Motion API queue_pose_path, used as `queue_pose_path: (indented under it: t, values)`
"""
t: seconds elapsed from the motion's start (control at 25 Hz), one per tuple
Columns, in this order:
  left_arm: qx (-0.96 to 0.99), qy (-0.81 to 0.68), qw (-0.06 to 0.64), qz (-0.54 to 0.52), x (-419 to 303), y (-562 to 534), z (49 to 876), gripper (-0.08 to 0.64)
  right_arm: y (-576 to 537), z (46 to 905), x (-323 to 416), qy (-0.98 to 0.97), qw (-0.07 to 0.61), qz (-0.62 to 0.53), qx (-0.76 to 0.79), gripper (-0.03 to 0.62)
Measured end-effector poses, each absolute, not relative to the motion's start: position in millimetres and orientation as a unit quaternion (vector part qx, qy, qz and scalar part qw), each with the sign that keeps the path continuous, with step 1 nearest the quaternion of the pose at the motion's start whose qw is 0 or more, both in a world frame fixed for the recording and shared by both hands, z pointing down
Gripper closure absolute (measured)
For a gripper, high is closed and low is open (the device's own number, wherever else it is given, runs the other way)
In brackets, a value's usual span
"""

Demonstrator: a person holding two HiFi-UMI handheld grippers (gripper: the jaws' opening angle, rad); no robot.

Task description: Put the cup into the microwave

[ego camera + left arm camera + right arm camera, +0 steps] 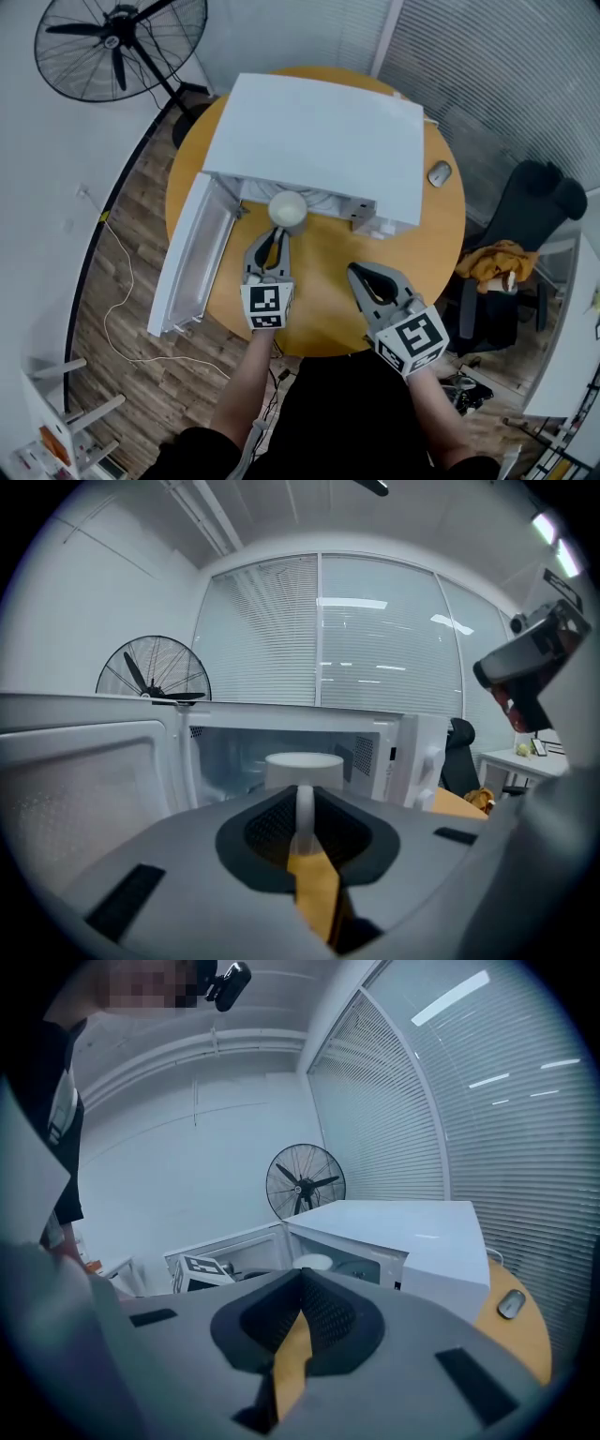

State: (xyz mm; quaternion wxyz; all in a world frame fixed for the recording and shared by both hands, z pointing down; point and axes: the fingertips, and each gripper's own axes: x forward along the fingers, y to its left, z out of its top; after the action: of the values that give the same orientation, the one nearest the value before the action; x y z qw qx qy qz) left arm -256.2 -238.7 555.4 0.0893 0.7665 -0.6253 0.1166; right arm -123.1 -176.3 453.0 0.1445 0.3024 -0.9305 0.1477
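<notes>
A white microwave stands on the round wooden table with its door swung open to the left. A white cup hangs at the mouth of the oven cavity. My left gripper is shut on the cup's handle, and the cup body stands upright just beyond the jaws, in front of the open cavity. My right gripper hovers over the table to the right, short of the microwave. Its jaws meet with nothing between them.
A computer mouse lies on the table right of the microwave. A standing fan is on the floor at the back left. A black office chair with orange cloth stands at the right.
</notes>
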Motion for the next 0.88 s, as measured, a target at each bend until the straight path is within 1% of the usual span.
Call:
queue_pose_path:
  t: [0.4, 0.88]
  values:
    - [0.77, -0.619, 0.083, 0.129, -261, -273, 581, 0.517, -184, 460, -121, -0.92, 0.15, 0.161, 0.325, 0.583]
    - [0.765, -0.626, 0.096, 0.12, -262, -297, 601, 0.517, -186, 464, -122, -0.918, 0.159, 0.166, 0.324, 0.583]
